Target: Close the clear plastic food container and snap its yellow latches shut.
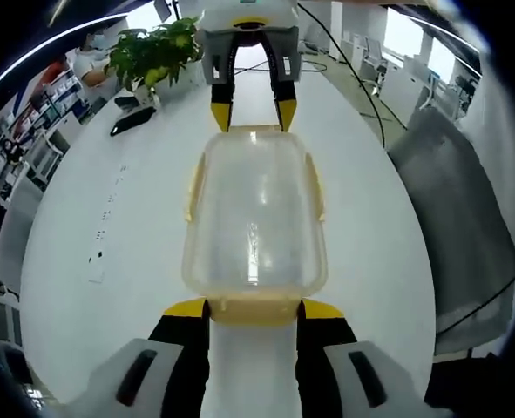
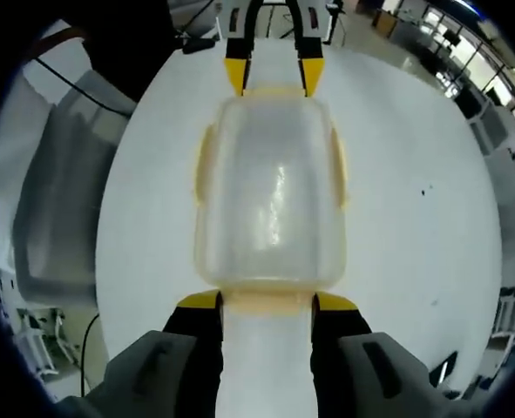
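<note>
The clear container [image 1: 255, 218] lies on the white table [image 1: 109, 218] with its lid on, long axis running from one gripper to the other. The left gripper [image 1: 254, 306] and right gripper [image 2: 267, 300] face each other, each spread around a yellow end latch [image 1: 255, 310].

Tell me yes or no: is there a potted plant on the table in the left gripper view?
Yes, a leafy green potted plant stands on the white table beyond the clear container.

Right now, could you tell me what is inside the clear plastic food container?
Nothing shows through the lid of the clear plastic food container; it looks empty, though glare and cloudy plastic blur the bottom. It rests on the white table, between both grippers.
</note>
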A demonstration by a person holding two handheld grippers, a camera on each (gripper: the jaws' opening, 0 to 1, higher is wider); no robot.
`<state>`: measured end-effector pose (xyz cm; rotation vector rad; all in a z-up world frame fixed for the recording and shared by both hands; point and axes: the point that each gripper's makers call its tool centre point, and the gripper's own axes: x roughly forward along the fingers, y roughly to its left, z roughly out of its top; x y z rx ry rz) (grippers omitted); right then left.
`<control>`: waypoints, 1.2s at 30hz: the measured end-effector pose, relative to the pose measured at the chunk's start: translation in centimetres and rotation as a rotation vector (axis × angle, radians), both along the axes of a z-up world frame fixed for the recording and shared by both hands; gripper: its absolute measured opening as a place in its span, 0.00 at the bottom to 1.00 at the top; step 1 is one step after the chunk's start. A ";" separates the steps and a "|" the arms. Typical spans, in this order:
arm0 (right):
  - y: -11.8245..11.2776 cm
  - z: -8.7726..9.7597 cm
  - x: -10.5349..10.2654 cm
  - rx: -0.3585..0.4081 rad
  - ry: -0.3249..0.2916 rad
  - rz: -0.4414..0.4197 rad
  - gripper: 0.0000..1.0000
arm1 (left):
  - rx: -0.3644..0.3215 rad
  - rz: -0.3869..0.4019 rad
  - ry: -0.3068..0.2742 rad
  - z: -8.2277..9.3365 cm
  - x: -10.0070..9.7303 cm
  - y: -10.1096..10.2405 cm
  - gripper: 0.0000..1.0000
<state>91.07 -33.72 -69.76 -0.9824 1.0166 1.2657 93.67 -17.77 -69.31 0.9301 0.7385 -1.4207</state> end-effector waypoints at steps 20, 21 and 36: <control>-2.8 -2.4 0.4 -0.047 0.008 -0.016 0.35 | -0.004 -0.023 0.006 -2.2 0.6 -2.8 0.32; -2.7 -2.4 0.4 -0.047 0.008 -0.016 0.35 | 0.000 -0.026 0.005 -2.3 0.6 -2.7 0.32; -2.2 -3.2 0.4 -0.045 0.022 -0.015 0.35 | 0.009 -0.023 0.011 -2.8 0.5 -2.3 0.32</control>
